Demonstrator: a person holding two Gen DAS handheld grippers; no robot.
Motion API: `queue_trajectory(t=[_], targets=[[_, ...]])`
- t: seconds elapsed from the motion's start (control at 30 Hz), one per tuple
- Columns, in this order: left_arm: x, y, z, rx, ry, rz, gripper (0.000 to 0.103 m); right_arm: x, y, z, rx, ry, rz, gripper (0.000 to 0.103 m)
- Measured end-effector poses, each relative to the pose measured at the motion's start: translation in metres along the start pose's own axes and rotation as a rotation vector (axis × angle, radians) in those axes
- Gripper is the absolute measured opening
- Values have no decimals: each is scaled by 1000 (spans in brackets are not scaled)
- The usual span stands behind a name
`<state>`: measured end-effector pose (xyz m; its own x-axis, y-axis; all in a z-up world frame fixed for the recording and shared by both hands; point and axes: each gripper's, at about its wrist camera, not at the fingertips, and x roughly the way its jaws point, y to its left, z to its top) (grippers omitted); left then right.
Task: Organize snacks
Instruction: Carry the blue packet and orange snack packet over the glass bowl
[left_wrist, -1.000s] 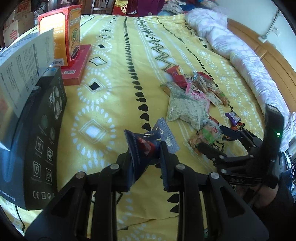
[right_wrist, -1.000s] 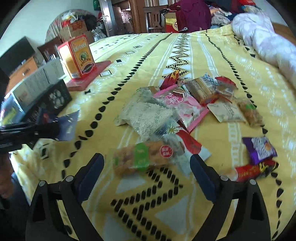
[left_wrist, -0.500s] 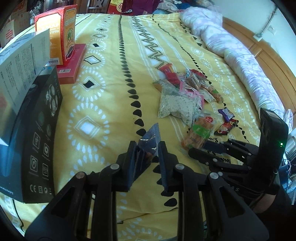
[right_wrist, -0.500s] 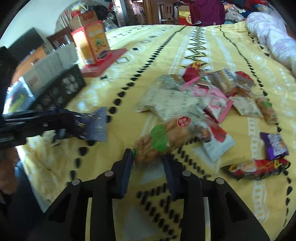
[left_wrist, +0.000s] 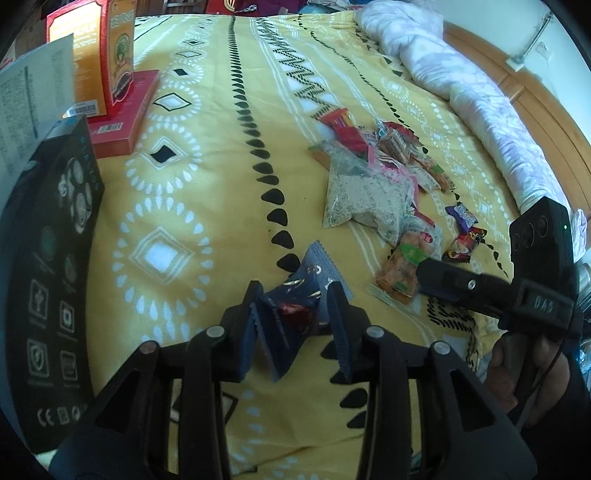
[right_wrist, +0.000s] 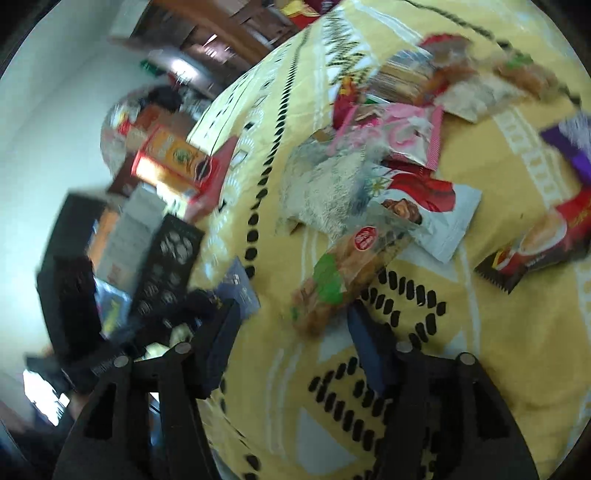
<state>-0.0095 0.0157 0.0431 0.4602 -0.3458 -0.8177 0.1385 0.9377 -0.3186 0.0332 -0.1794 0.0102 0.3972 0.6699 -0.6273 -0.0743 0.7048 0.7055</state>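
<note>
A dark blue snack packet (left_wrist: 310, 280) lies crumpled on the yellow bedspread (left_wrist: 207, 177) between the fingers of my left gripper (left_wrist: 295, 321). Its jaws are opening and the packet spreads out loose in the gap. In the right wrist view, which is tilted and blurred, an orange-and-green snack packet (right_wrist: 340, 273) lies with its near end between the fingers of my right gripper (right_wrist: 295, 332). Those jaws are also opening and the pads stand clear of the wrapper. The left wrist view shows the right gripper (left_wrist: 424, 273) from the side, over the same orange-and-green packet (left_wrist: 399, 269).
A pile of mixed snack packets (left_wrist: 369, 184) lies mid-bed. A black box (left_wrist: 48, 258) stands at the left, with an orange carton (left_wrist: 107, 59) on a flat red box (left_wrist: 125, 107) behind it. A pale quilt (left_wrist: 480, 92) runs along the right, by the wooden bed frame.
My left jaws have widened and the blue packet has sagged onto the bed. My right gripper closed on the orange-and-green packet, then rolled sharply and let go.
</note>
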Motion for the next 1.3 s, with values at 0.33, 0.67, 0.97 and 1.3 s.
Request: queue_trajectory(t=[0.33,0.67,0.97,1.3], targets=[[9,-20,-10,106,-2,74,24,12,-6,14,49,-25,-104,23],[-63,-4,8,-6,-157,-9,24,-37,32,10,-33,-105,-103,19],[-171,36,27,-112,-378,10,24,-65,110,28,-150,-173,-40,19],[-265,143,10,-331,-547,168,24,-19,261,40,-346,-110,170,19]])
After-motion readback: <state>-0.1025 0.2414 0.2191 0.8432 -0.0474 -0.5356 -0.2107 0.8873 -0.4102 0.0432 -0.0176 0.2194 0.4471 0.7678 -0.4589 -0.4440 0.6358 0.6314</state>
